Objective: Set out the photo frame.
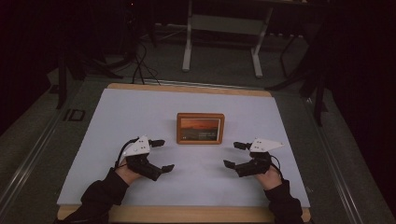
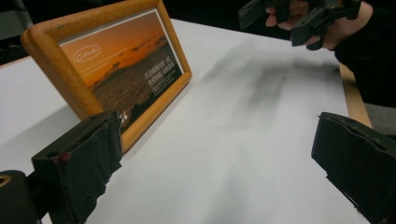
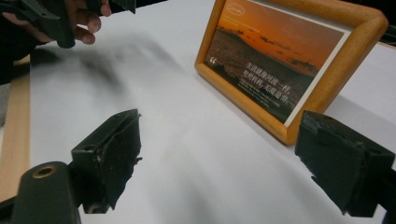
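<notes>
High view alone shows both tongs open (gripping nothing) flanking the picture frame.

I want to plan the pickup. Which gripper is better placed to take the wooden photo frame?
Left, slightly. The left gripper has its upper jaw close beside the wooden photo frame; the right gripper sits a little farther off. Both are open and empty.
</notes>
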`<state>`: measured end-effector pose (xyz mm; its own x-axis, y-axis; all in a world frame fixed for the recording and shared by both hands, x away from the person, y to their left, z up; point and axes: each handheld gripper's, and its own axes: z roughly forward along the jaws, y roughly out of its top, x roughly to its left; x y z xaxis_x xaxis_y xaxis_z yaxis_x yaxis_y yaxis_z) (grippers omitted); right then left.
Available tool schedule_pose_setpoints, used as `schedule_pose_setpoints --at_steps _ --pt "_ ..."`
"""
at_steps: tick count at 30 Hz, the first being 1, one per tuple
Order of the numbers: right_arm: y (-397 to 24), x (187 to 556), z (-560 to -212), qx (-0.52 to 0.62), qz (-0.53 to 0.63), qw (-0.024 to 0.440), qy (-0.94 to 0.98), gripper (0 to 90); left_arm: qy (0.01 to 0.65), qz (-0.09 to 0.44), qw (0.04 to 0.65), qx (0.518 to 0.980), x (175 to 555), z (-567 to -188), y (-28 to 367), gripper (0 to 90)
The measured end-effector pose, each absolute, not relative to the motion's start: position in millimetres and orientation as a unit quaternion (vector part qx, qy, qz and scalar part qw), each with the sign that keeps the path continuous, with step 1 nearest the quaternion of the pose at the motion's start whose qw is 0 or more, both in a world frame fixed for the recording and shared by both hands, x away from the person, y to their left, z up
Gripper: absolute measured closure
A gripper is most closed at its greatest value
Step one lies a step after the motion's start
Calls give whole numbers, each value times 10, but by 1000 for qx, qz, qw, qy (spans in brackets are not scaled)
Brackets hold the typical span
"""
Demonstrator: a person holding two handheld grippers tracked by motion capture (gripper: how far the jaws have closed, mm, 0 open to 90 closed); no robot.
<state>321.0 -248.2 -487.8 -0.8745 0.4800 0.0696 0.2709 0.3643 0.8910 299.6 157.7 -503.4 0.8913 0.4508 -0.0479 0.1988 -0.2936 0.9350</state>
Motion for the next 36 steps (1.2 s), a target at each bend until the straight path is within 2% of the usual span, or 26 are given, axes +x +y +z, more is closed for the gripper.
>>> schedule_pose_setpoints --at_steps 27,36 --pt "-2729 2794 -5092 257 522 125 804 142 232 118 547 796 2723 -5176 1946 25" --pt "-2817 2768 -5191 276 519 114 801 142 231 120 547 796 2711 -5232 1947 24"
